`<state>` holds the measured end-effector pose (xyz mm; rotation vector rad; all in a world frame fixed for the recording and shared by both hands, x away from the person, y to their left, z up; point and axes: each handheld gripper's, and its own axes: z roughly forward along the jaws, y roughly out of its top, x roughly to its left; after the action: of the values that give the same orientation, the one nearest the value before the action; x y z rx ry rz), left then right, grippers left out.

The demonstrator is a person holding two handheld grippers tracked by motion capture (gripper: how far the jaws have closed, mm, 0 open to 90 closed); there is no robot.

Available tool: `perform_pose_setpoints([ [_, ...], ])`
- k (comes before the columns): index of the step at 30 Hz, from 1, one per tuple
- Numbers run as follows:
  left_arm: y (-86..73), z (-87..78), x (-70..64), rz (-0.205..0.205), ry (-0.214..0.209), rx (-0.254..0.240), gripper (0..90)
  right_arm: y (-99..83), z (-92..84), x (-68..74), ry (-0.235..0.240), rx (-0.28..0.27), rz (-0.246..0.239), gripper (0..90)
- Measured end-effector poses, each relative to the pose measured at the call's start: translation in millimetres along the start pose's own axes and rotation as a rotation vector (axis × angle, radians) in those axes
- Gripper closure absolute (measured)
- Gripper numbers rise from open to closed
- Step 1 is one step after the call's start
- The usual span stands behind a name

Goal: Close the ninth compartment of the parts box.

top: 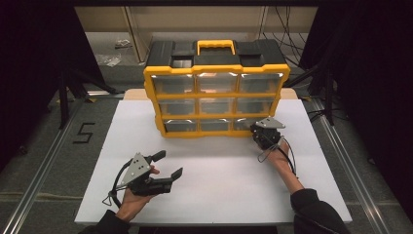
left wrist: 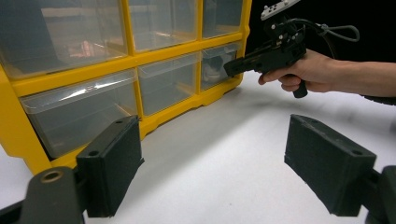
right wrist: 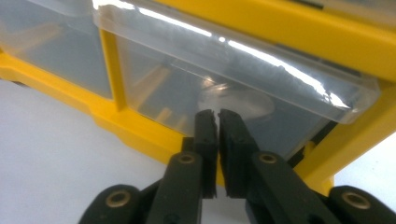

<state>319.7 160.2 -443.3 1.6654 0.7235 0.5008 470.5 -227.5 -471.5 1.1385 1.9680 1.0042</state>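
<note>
Scene: we are working at a white bench (top: 214, 190) with a yellow drawer organiser (top: 216, 100) standing at its far middle, three rows of clear drawers facing us.

Thing in hand: we are dealing with the bottom-right drawer (top: 245, 124), which is sitting in the lowest row at the organiser's right end, and looks shut or nearly so.

Right hand-held gripper (top: 256, 130): we are holding it level against that drawer's front. In the right gripper view its jaws are standing almost together with only a thin slit between them (nothing is visibly pinched there), the tips (right wrist: 218, 122) pointing at the clear front just under the drawer's overhanging lip (right wrist: 261, 60).

Left hand-held gripper (top: 168, 164): we are resting it low over the bench, near our edge and well apart from the organiser, jaws spread wide and holding nothing; the left gripper view shows the two pads (left wrist: 112, 158) far apart with bare bench between.

Deciding relation: the drawer is lying straight ahead of the right hand-held gripper, touching or just beside its tips, with its long axis running front to back into the organiser. The right hand is far nearer than the left.

Our judgement: the coming move is probably a catch on the lip and a straight pull toward us, along that axis.
</note>
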Motion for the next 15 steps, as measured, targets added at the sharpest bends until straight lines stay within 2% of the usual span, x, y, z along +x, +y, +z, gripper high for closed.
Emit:
perform_pose_setpoints([
  [5,0.0,-0.1,0.1,-0.001,0.001,0.0,17.9,3.4,-5.4,4.7,0.018,-0.007,0.009,75.6],
  [11,0.0,0.0,-0.4,0.002,0.0,0.0,17.9,6.5,-16.8,15.9,0.069,-0.018,-0.024,66.1],
  [15,0.0,0.1,-0.4,0.001,-0.001,0.0,17.9,8.8,-24.0,19.6,0.097,-0.033,-0.016,56.7],
])
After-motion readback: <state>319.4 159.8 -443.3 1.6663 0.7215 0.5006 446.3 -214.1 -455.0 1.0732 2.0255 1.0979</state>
